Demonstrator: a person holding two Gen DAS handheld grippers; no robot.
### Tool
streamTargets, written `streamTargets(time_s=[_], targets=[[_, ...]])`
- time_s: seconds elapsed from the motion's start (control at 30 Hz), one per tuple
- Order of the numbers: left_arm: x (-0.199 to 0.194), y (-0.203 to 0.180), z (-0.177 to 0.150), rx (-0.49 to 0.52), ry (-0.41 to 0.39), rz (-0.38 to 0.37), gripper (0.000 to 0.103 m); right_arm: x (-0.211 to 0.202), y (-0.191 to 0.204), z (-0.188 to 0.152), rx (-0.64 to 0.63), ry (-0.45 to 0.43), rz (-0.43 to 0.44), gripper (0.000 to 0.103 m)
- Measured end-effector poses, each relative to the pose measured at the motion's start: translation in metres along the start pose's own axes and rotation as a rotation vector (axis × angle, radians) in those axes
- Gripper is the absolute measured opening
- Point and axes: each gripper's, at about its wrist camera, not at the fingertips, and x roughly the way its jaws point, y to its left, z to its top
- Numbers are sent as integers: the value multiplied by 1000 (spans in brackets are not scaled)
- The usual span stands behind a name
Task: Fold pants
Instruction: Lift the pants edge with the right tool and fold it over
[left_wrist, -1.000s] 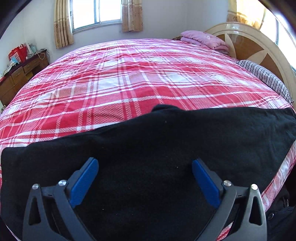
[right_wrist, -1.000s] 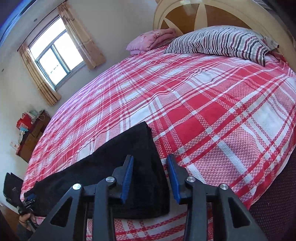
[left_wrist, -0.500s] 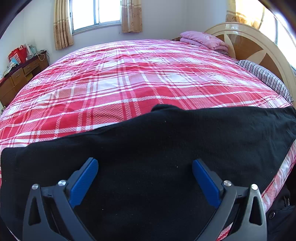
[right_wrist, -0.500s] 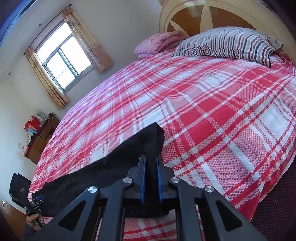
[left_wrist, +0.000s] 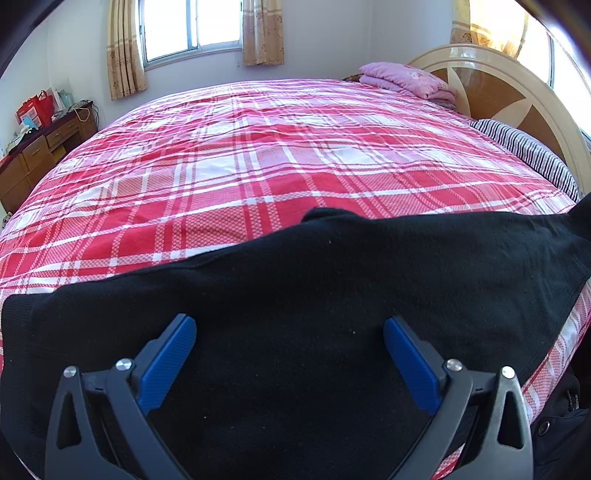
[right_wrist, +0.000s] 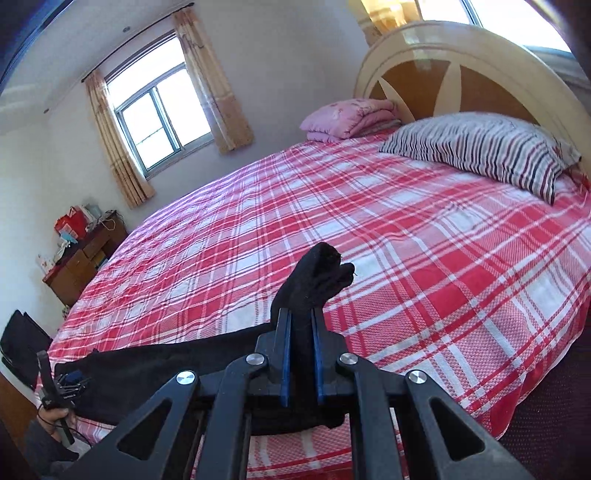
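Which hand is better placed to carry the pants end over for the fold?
Right, probably. The right gripper is already shut on the bunched end of the black pants, lifted off the plaid bedspread. The left gripper hangs open over flat cloth, holding nothing.

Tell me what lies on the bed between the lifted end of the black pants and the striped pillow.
Nothing: in the right wrist view only bare plaid bedspread runs from the pants to the striped pillow.

Open plaid bedspread (right_wrist: 369, 229) ahead; striped pillow (right_wrist: 480, 147) blocks the headboard end.
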Motion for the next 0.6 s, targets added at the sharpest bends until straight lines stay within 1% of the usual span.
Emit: streamTargets(time_s=[0.2, 0.6], targets=[[0, 0, 0, 0, 2, 1, 103, -7, 32, 1, -58, -7, 40, 10], [0, 0, 0, 1, 1, 1, 103, 5, 101, -11, -156, 37, 165, 10]])
